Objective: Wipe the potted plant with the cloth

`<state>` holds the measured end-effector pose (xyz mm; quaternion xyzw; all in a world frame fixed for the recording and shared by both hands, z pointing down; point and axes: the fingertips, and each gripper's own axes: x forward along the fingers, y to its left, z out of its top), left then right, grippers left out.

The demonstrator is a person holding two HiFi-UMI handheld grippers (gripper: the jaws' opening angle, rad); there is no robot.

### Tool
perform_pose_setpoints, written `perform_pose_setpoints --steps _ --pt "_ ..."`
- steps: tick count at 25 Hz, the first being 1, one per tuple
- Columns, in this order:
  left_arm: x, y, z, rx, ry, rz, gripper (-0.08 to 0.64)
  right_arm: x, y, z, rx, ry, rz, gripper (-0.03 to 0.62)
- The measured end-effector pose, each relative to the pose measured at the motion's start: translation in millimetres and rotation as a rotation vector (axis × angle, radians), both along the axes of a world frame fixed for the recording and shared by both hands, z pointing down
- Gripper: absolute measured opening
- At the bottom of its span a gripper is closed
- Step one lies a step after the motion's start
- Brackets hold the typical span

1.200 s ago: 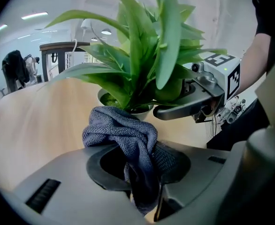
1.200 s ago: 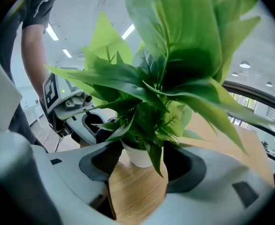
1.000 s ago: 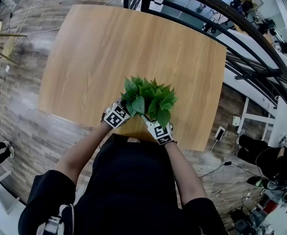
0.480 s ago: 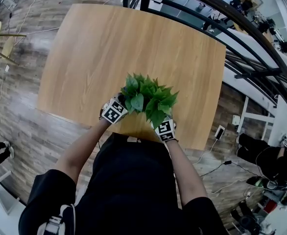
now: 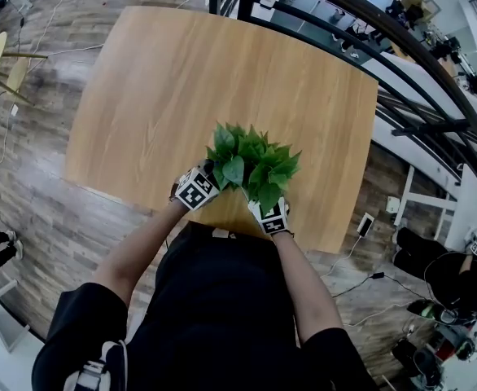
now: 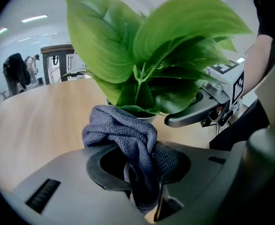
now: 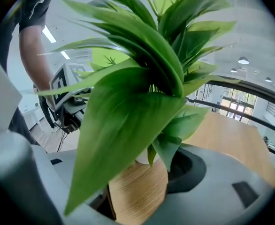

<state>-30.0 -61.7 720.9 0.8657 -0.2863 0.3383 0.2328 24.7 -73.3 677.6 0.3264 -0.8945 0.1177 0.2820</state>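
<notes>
The potted plant [image 5: 253,165] stands near the table's front edge, its broad green leaves hiding the pot from above. My left gripper [image 5: 208,179] is at the plant's left side, shut on a crumpled grey cloth [image 6: 128,137]. The cloth bunches out of the jaws just short of the white pot rim [image 6: 144,116], below the leaves [image 6: 142,46]. My right gripper [image 5: 264,205] sits at the plant's near right, open, with bare table showing between its jaws. In the right gripper view [image 7: 140,177] leaves [image 7: 128,107] hang right over the jaws, and a bit of the white pot [image 7: 141,157] shows beyond them.
The wooden table [image 5: 181,80] stretches away beyond the plant. A dark metal railing [image 5: 361,23] runs past its far right corner. Wood-plank floor [image 5: 27,186] lies to the left, with cables and equipment on the floor [image 5: 434,300] at the right.
Both grippers have stayed close against the plant, shifting only slightly. The left one moved a little along the leaves' left side with the cloth.
</notes>
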Motion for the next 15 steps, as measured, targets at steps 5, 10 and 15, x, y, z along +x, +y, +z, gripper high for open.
perform_pose_setpoints --steps 5,10,15 --pt "8 7 2 -0.003 -0.005 0.021 0.146 1 -1 0 0.005 0.006 -0.009 0.279" --pt "1 3 3 -0.005 -0.013 -0.016 0.146 -3 29 4 -0.082 -0.068 -0.120 0.279" --pt "-5 -5 -1 0.010 -0.022 -0.003 0.146 -5 40 2 -0.060 -0.032 -0.194 0.279"
